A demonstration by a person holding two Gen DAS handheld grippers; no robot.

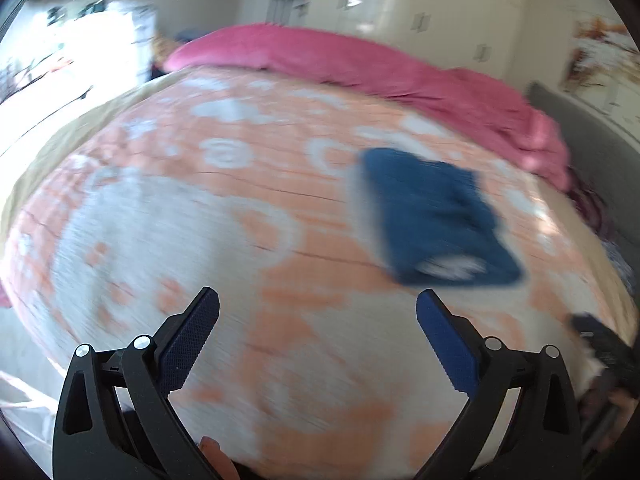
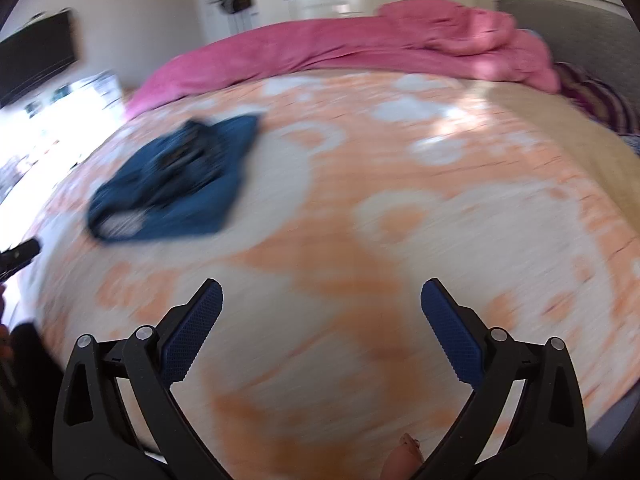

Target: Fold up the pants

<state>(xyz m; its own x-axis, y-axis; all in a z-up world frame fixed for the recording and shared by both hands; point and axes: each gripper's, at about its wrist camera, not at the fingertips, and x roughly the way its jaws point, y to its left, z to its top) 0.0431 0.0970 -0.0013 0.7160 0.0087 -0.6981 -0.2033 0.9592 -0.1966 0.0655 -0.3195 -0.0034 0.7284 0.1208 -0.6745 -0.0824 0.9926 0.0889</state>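
Dark blue pants [image 1: 436, 216] lie folded into a compact bundle on the orange-and-white bedspread [image 1: 240, 220], right of centre in the left wrist view. The right wrist view has the same pants [image 2: 176, 184] at the left, on the bedspread [image 2: 400, 200]. My left gripper [image 1: 318, 304] is open above the bedspread, nearer than the pants and empty. My right gripper [image 2: 322, 294] is open too, well to the right of the pants, with nothing between its fingers. Both views are blurred by motion.
A rumpled pink blanket [image 1: 360, 68] runs along the far side of the bed. A grey headboard [image 2: 580, 36] stands at the right. A dark television [image 2: 36, 60] hangs on the left wall. White cupboards [image 1: 420, 8] line the back wall. The other gripper's tip [image 2: 20, 256] shows at the left edge.
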